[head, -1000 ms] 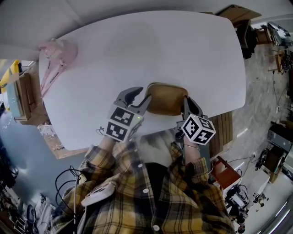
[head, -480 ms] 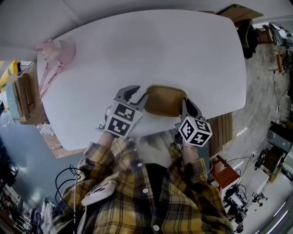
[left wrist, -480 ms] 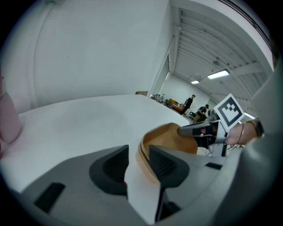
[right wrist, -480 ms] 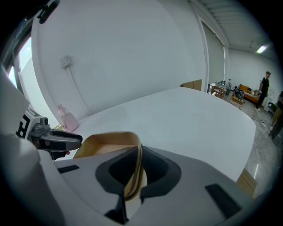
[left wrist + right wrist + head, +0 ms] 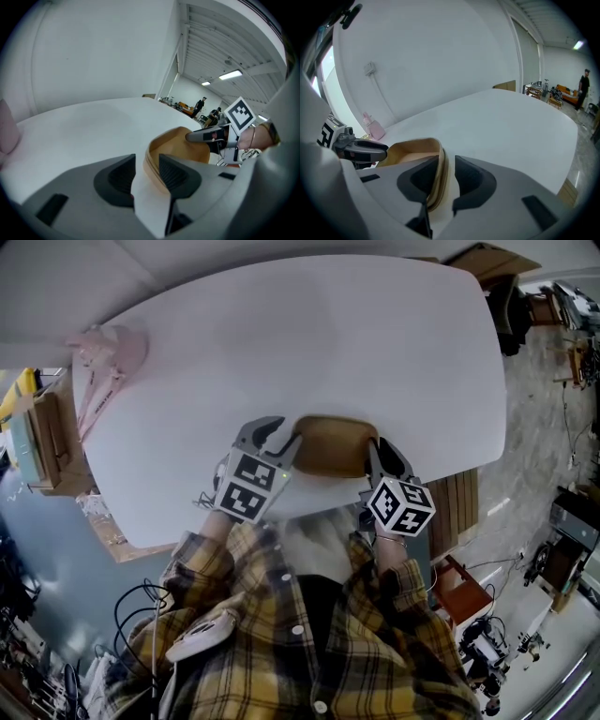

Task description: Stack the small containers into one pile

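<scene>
The tan paper trays (image 5: 333, 442) appear already nested into one pile. Its rims are straddled by the left gripper (image 5: 281, 439) and right gripper (image 5: 382, 456), whose jaws have just been opened and grasp nothing; only withdrawal remains.

**A bright hall around a white surface**

The white surface (image 5: 375, 324) has rounded corners and stands close to a plain white wall (image 5: 93, 56). A small box (image 5: 369, 69) with a thin cable hanging from it is fixed on this wall. At the far left end of the surface lies a soft pink object (image 5: 108, 357); what it is I cannot tell. On the right the floor (image 5: 544, 437) is pale and stone-like, with a brown cardboard box (image 5: 487, 263) near the corner of the surface. On the left the floor is blue-grey, with black cables (image 5: 131, 610). Above is a high white ceiling with long lit lamps (image 5: 230, 74). Far in the hall are people (image 5: 202, 104) and an orange sofa (image 5: 565, 95).
</scene>
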Action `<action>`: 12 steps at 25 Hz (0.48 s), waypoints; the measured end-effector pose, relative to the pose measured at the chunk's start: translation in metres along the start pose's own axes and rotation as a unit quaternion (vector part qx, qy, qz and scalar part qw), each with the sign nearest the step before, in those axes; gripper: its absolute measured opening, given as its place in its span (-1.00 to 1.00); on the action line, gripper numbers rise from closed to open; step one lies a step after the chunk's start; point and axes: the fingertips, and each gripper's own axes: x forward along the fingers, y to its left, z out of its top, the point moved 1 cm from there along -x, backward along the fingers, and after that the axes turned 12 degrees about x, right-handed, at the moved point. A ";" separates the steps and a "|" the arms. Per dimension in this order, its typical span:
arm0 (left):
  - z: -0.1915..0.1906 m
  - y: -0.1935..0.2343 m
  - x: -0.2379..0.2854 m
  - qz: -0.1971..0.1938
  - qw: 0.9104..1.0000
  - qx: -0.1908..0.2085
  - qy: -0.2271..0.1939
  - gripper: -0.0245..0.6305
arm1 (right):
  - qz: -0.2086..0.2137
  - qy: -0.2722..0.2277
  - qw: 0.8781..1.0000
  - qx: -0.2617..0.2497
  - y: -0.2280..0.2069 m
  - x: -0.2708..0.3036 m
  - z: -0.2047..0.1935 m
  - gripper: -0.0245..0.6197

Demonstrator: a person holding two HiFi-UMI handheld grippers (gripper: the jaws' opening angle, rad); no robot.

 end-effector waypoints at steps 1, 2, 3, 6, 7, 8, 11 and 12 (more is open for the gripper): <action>0.000 0.001 0.000 0.001 1.000 -0.001 0.001 -0.51 | 0.003 0.001 1.000 0.005 -0.002 0.000 -0.001 -0.60; 0.000 0.001 0.000 0.003 1.000 -0.004 0.001 -0.48 | 0.007 0.002 1.000 0.011 -0.004 0.001 -0.001 -0.58; -0.001 0.003 0.000 0.005 1.000 -0.008 0.002 -0.45 | 0.011 0.003 1.000 0.018 -0.005 0.002 -0.002 -0.56; -0.004 0.006 0.001 0.011 1.000 -0.021 0.006 -0.40 | 0.024 0.010 0.999 0.034 -0.008 0.007 -0.006 -0.50; -0.004 0.006 0.001 0.015 1.000 -0.018 0.007 -0.39 | 0.027 0.012 0.999 0.035 -0.009 0.008 -0.007 -0.50; -0.003 0.005 0.002 0.020 1.000 -0.013 0.008 -0.39 | 0.029 0.013 0.999 0.035 -0.010 0.009 -0.007 -0.49; -0.001 0.004 0.003 0.034 0.999 -0.007 0.013 -0.39 | 0.034 0.015 0.999 0.034 -0.012 0.010 -0.007 -0.49; -0.001 0.004 0.003 0.037 0.999 -0.009 0.014 -0.39 | 0.037 0.016 0.999 0.032 -0.012 0.011 -0.006 -0.49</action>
